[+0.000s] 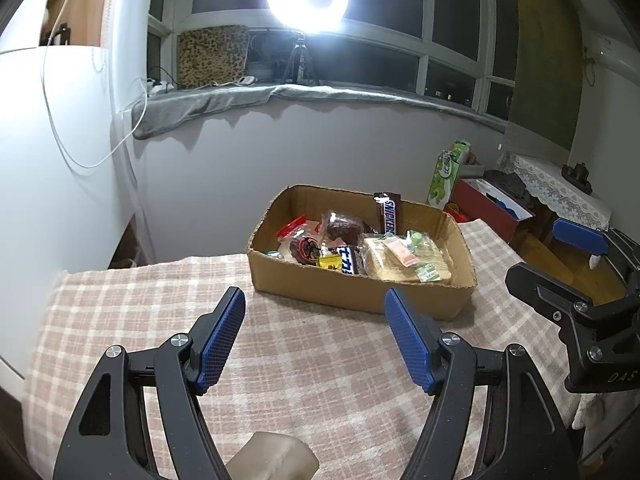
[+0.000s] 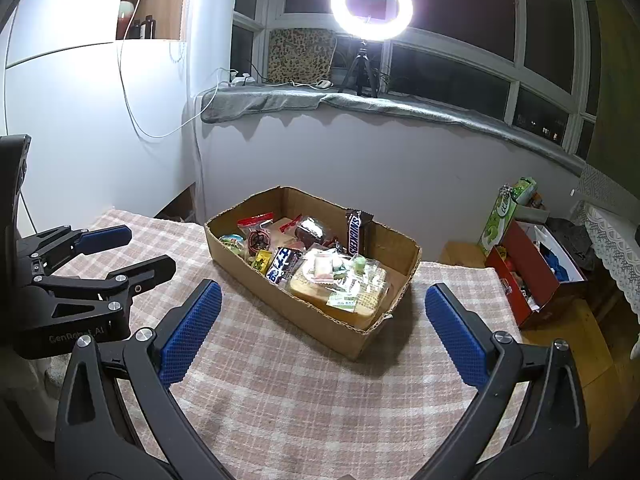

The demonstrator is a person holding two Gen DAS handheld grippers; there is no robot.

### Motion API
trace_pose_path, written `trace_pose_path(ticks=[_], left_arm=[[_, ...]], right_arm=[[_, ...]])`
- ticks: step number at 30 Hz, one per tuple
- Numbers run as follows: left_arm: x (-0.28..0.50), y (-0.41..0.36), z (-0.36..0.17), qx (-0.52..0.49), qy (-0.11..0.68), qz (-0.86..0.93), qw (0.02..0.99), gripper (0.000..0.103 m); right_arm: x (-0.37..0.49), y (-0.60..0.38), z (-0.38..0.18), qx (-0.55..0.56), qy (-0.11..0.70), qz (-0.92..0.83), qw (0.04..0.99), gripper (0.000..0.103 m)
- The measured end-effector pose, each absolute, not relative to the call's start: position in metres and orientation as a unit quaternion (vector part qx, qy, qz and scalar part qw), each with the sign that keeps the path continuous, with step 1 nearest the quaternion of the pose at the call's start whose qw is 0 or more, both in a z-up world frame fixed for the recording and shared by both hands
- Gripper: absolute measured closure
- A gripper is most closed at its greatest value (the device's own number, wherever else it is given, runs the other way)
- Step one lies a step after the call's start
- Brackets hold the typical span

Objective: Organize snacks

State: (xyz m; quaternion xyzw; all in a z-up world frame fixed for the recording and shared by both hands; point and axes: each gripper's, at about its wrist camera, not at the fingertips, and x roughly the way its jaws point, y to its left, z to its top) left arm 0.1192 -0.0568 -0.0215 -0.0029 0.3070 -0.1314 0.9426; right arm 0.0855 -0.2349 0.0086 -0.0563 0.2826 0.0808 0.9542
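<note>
Left wrist view: the left hand-held gripper (image 1: 314, 334) stands spread wide at the lower centre of the frame, with nothing between its blue pads, above the checked cloth of the desk (image 1: 132, 308). The cardboard box (image 1: 352, 296) sits just above centre, apart from the pads. The snacks are inside it: a Snickers bar (image 1: 389, 216) propped upright against the far wall, a wrapped dark cake (image 1: 340, 226), and a flat pack of biscuits (image 1: 408, 266) at the right end. The right hand-held gripper (image 1: 560, 280) shows at the right edge, apparently empty.

Right wrist view: the right hand-held gripper (image 2: 320, 328) is likewise spread and empty at the lower centre. The box lies at mid-frame, its contents heaped. No loose snack is visible on the cloth.

Assessment: collection into the box appears complete; the items lie unsorted, so any tidying within the box remains to be done.
</note>
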Motion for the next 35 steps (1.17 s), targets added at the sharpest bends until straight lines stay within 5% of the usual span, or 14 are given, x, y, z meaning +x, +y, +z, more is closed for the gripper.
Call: trace_pose_path(ticks=[35], left_arm=[[0.117, -0.057, -0.024, 0.004, 0.302, -0.128, 0.945, 0.031]], right_arm=[[0.084, -0.23, -0.005, -0.058, 0.297, 0.079, 0.95, 0.0]])
